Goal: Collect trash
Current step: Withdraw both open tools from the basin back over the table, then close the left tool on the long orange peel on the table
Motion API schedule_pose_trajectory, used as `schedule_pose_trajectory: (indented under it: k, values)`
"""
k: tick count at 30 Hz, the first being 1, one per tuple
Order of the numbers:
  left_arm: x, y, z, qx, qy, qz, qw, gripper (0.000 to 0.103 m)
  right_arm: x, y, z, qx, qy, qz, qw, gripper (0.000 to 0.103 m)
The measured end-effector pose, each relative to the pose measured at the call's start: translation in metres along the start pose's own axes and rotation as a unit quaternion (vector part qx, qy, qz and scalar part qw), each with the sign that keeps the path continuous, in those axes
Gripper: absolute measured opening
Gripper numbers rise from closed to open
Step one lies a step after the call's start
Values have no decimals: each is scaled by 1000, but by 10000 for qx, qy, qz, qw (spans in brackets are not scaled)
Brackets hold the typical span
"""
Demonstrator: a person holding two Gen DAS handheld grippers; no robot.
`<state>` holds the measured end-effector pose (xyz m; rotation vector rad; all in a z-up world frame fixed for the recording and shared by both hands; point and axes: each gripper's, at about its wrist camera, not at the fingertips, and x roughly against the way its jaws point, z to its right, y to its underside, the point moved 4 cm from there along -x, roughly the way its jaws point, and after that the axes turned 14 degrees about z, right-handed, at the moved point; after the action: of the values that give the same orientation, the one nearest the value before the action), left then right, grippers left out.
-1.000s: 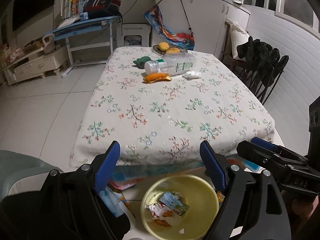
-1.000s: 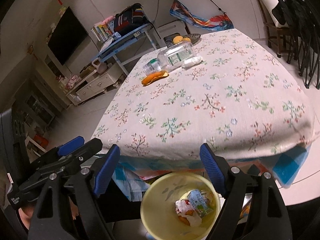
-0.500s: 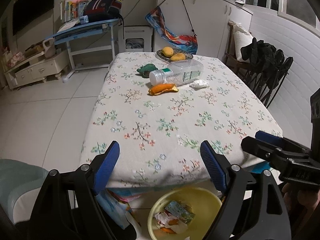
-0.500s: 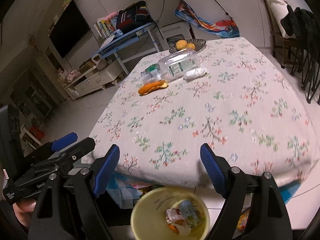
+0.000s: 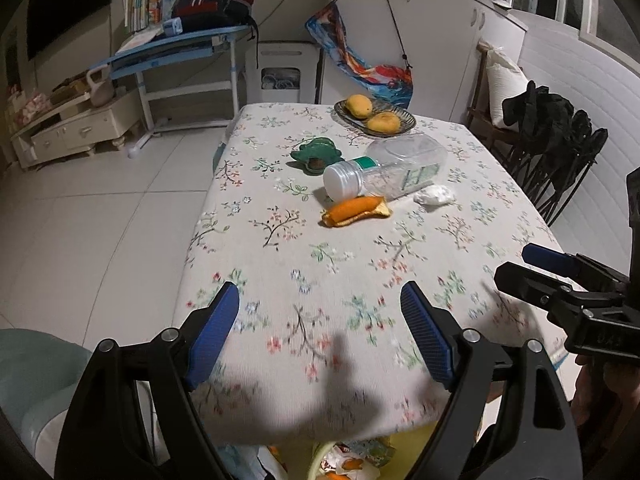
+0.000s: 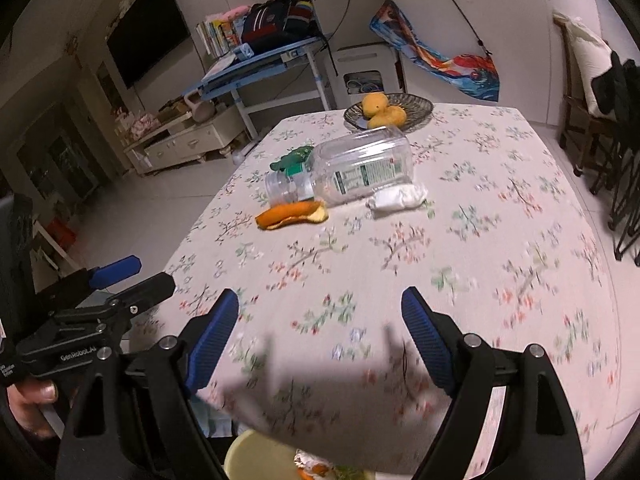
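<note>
On the floral tablecloth (image 5: 280, 280) lie an orange peel (image 5: 356, 211), a clear plastic bottle on its side (image 5: 384, 170), a crumpled white tissue (image 5: 434, 196) and a green wrapper (image 5: 316, 155). The same peel (image 6: 292, 216), bottle (image 6: 352, 172), tissue (image 6: 396, 200) and green wrapper (image 6: 292, 159) show in the right wrist view. My left gripper (image 5: 320, 328) and right gripper (image 6: 320, 328) are both open and empty, above the table's near edge. A yellow bin (image 6: 256, 456) holding trash sits below the edge, and its rim shows in the left wrist view (image 5: 320, 460).
A dish with yellow fruit (image 5: 374, 114) stands at the table's far end. A dark folding chair (image 5: 560, 152) stands at the right. A blue desk (image 5: 176, 48) and a white cabinet (image 5: 76, 128) stand at the back left. A pale green seat (image 5: 36, 380) is at my near left.
Both grippers have risen and moved forward over the table's near edge. The yellow bin has dropped almost out of view. Both stay open and empty.
</note>
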<state>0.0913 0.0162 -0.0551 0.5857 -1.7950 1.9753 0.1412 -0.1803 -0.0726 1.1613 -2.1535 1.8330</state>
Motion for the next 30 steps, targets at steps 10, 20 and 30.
schedule_pose_trajectory:
  k: [10,20,30]
  values:
    - [-54,-19,10,-253,92,-209,9994,80,-37,-21,20,95,136,-95,9998,80]
    - [-101,-23,19,-237,274,-523,9980,80,-69,-31,37,187,243,-250,9992,80]
    - [-132,-29,22,-172,298,-630,9974,80,-91,-30,46,210,266,-397,9986,80]
